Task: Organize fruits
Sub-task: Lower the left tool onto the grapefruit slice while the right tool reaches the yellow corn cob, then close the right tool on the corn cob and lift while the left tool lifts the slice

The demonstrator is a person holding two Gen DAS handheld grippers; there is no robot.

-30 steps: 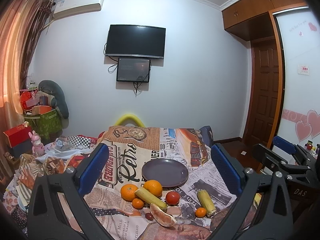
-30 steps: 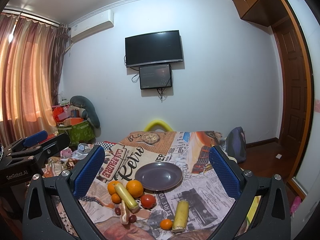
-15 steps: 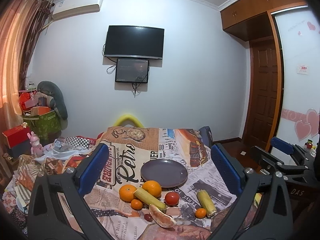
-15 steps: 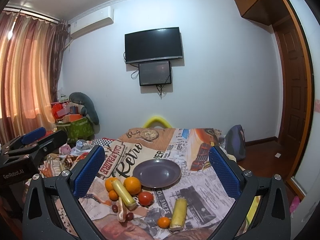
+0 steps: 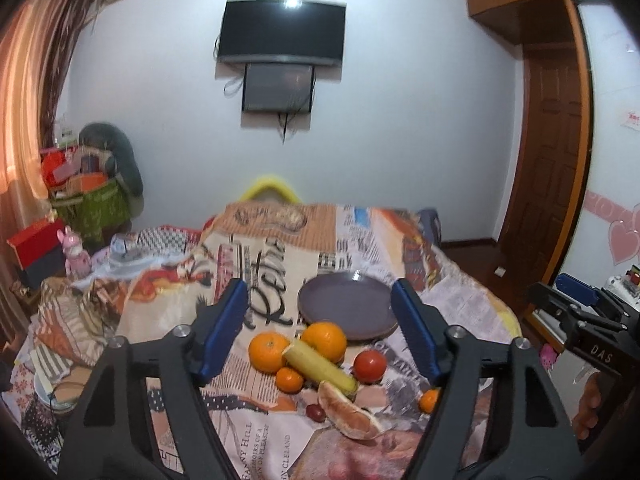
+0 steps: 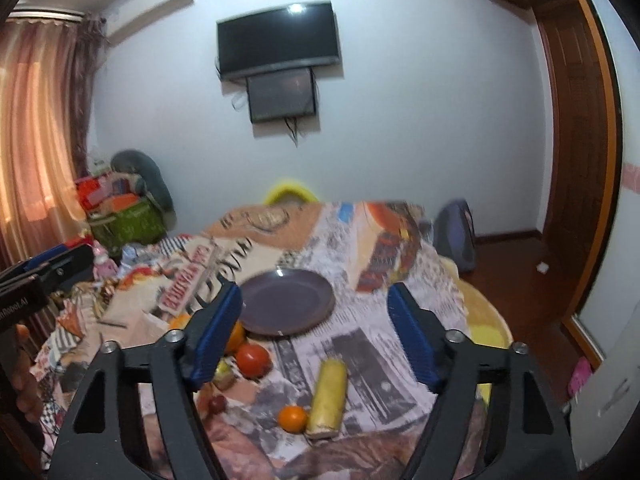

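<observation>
Left tool [image 5: 320, 332]: blue-padded fingers spread wide, holding nothing, raised above the fruit cluster.
Right tool [image 6: 316, 328]: spread wide as well, holding nothing, above the near right part of the table.
Table [image 5: 460, 304]: covered by a newspaper-print cloth; its right edge curves away toward the wooden floor, with open floor beyond.
Round dark purple plate [image 5: 347, 311]: bare, lying flat past the fruit, near the middle of the cloth.
Two large oranges [image 5: 324, 341]: side by side just in front of the plate; the right one touches its near rim.
Pale yellow corn cob [image 5: 319, 367]: lies slanted against the oranges.
Small mandarin [image 5: 289, 379]: tucked below the left orange, beside the cob.
Red tomato [image 5: 369, 366]: right of the cob, close to the right finger pad.
Peeled pomelo wedge [image 5: 349, 411]: nearest the front edge, a dark grape [image 5: 315, 412] touching its left side.
Second yellow corn cob [image 6: 329, 396]: lies apart on the right, a second small mandarin [image 6: 293, 419] just beside its near end.
Room to move: bare cloth lies right of the plate and behind it; cluttered fabric and boxes crowd the left edge.
</observation>
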